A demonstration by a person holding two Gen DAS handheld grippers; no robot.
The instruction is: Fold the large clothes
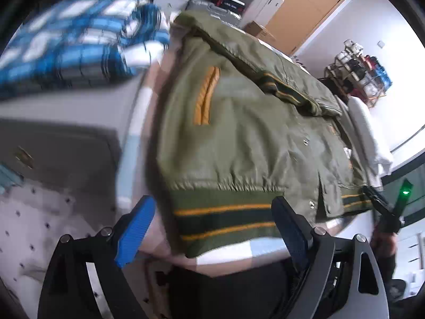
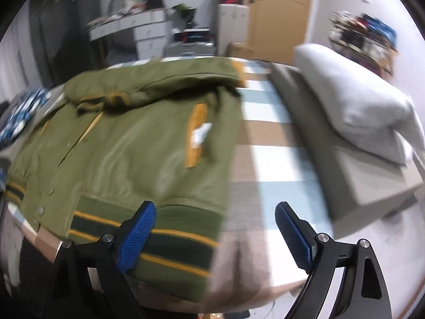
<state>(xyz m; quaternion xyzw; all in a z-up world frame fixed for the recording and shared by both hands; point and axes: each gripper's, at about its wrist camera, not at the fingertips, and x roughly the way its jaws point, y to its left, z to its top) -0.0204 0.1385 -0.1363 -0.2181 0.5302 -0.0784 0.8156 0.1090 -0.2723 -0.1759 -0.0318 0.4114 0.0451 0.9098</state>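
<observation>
Both grippers, left (image 1: 212, 228) and right (image 2: 215, 235), are seen spread wide and empty over the green jacket (image 1: 239, 133), sleeves already folded in on the bed (image 2: 265, 159); the bottom fold likely remains.

Olive jacket (image 1: 239, 138) folded on bed.

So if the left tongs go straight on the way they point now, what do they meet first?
Probably the jacket: its striped hem lies right between the open left tongs. Depth is unclear, so contact is not certain.
</observation>
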